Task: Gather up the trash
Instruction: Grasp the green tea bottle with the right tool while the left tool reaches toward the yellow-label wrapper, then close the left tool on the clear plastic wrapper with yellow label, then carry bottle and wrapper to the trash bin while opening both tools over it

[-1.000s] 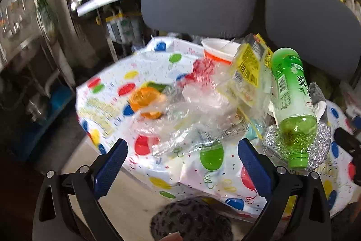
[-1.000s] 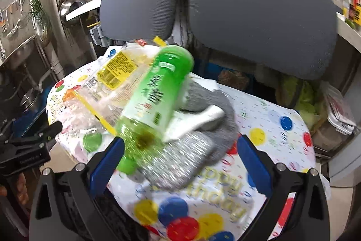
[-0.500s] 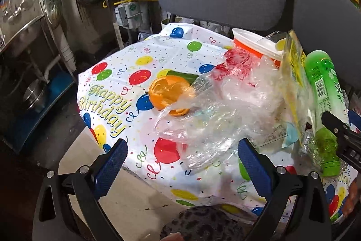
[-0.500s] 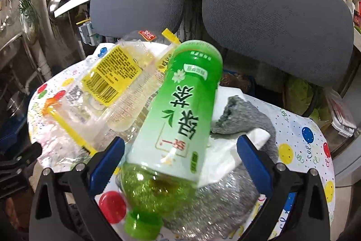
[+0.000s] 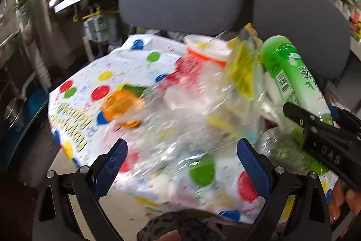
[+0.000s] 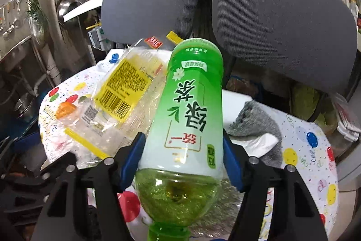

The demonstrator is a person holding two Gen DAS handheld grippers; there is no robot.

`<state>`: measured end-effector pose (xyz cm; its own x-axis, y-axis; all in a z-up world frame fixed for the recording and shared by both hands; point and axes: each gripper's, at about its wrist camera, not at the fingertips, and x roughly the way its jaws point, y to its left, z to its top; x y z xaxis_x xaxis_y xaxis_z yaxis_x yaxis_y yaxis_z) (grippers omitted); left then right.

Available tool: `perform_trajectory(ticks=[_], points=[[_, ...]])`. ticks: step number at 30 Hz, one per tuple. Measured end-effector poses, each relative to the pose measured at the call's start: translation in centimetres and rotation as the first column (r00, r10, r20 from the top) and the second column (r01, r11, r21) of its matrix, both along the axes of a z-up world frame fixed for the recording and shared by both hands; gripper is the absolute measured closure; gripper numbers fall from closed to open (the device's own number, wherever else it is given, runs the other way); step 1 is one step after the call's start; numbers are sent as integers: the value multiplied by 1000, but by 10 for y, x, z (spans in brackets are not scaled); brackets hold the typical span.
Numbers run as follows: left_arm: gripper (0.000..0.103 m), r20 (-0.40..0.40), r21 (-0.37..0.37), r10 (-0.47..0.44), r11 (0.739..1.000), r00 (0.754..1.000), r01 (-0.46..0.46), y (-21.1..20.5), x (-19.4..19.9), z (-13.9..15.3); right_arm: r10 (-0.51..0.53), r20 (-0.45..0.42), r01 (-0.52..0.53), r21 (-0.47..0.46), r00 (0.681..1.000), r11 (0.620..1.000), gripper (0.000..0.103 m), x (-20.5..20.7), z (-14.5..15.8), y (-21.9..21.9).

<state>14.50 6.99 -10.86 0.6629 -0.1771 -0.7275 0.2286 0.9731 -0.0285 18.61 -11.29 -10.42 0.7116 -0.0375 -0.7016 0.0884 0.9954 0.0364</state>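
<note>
- Two grippers are in play, and the right gripper (image 6: 182,162) is clearly the nearer one to the green plastic tea bottle with the white-and-green label (image 6: 187,132).
- The bottle lies directly between the blue pads (image 6: 132,160) of the right gripper. Its long axis runs along the fingers: the green cap end points back toward the camera, and the base points away, toward the two grey chair backs (image 6: 279,22).
- The jaws of the right gripper have just been closing. Both pads now sit against the sides of the label, near the shoulder of the bottle, so I judge that it is gripped across its width.
- The bottle leans over a crumpled silver foil piece (image 6: 227,202) and a clear plastic bag with a yellow label (image 6: 121,92), on the birthday tablecloth with coloured dots (image 6: 315,150).
- The left gripper (image 5: 180,162) stands wide with nothing between its pads. It hovers above the crumpled clear plastic wrap (image 5: 180,119), further to the left of the bottle.
- The next move is probably a lift, and the loose bag could come along.
</note>
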Motion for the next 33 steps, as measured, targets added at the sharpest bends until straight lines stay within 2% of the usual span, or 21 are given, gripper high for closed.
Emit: perform_trajectory(ticks=[4, 10, 12, 13, 15, 16, 20, 23, 29, 33], points=[[11, 24, -31, -33, 999, 999, 34, -10, 10, 5, -7, 28, 8, -8, 1000, 1000, 44, -14, 13, -14], [15, 42, -66, -111, 991, 993, 113, -25, 33, 5, -34, 10, 34, 26, 999, 999, 45, -24, 16, -42], [40, 47, -51, -139, 989, 989, 141, -33, 37, 5, -51, 11, 51, 45, 999, 998, 45, -29, 16, -51], [44, 48, -34, -157, 987, 987, 158, -39, 40, 4, -57, 13, 56, 48, 998, 997, 45, -31, 16, -54], [62, 46, -22, -184, 982, 982, 185, -49, 43, 3, -61, 11, 60, 61, 998, 996, 45, -34, 14, -60], [64, 39, -13, -197, 980, 980, 197, -55, 43, 1, -61, 7, 60, 73, 998, 996, 45, -35, 13, -62], [91, 52, 41, -223, 975, 974, 221, -66, 40, 1, -54, 12, 53, 100, 998, 994, 45, -40, 13, -67], [100, 109, 32, -207, 978, 972, 205, -60, 25, 15, -43, 30, 39, 130, 999, 991, 45, -46, 16, -70], [101, 235, -68, -152, 983, 960, 173, -33, -9, 64, -7, 92, -15, 238, 996, 971, 45, -60, 30, -77], [101, 308, -106, -146, 977, 940, 187, -26, -40, 96, 3, 144, -40, 251, 990, 967, 45, -75, 44, -80]])
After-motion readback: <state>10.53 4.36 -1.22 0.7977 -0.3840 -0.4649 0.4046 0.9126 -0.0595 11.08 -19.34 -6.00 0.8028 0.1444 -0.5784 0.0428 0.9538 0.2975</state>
